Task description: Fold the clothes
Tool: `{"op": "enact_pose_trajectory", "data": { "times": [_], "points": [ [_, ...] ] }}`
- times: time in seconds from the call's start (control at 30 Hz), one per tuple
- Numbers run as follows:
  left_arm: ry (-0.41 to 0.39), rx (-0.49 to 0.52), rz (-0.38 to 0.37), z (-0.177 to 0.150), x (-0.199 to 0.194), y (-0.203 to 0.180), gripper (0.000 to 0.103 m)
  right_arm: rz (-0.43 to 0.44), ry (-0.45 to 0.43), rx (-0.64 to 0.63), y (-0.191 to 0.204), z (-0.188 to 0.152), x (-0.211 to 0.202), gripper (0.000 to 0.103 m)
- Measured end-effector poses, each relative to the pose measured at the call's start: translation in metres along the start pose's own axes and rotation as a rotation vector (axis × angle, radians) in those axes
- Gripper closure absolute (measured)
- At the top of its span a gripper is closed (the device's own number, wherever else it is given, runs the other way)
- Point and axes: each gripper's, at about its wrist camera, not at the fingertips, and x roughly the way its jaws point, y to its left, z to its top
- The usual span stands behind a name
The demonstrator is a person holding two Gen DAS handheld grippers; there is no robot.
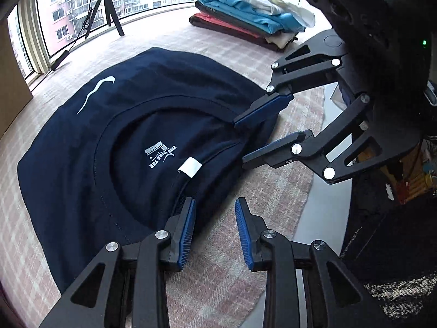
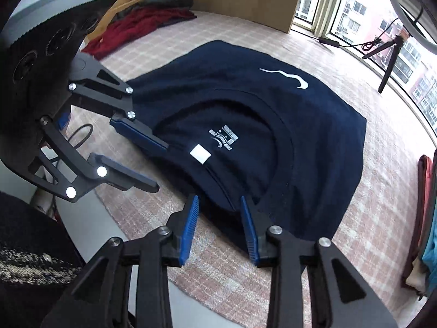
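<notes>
A navy T-shirt (image 1: 131, 147) lies folded, collar toward the viewer, on a pink plaid cloth (image 1: 218, 287) covering the tabletop. The left tongs (image 1: 214, 232) and right tongs (image 2: 220, 227) both stand open at the shirt's near edge, gripping nothing. A stack of folded clothes (image 1: 245, 19) sits beyond.

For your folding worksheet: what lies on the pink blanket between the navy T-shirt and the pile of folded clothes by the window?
Nothing: in the left wrist view, only bare pink blanket separates the navy T-shirt from the pile of folded clothes.
</notes>
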Motion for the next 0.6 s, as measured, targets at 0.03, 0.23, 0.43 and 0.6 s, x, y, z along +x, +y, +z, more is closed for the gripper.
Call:
{"op": "enact_pose_trajectory", "data": {
  "times": [0.03, 0.23, 0.43, 0.6],
  "points": [
    [0.003, -0.008, -0.007, 0.001, 0.001, 0.001, 0.075, -0.008, 0.004, -0.013, 0.001, 0.001, 0.003, 0.071],
    [-0.024, -0.048, -0.035, 0.008, -0.007, 0.009, 0.074, 0.009, 0.039, -0.036, -0.002, 0.005, 0.013, 0.072],
    [-0.001, -0.025, -0.022, 0.014, 0.006, 0.012, 0.075, 0.055, 0.059, -0.019, -0.008, 0.013, 0.021, 0.095],
    [0.004, 0.009, -0.016, 0.013, 0.007, 0.009, 0.075, 0.147, 0.038, 0.052, -0.024, 0.021, 0.011, 0.099]
  ]
}}
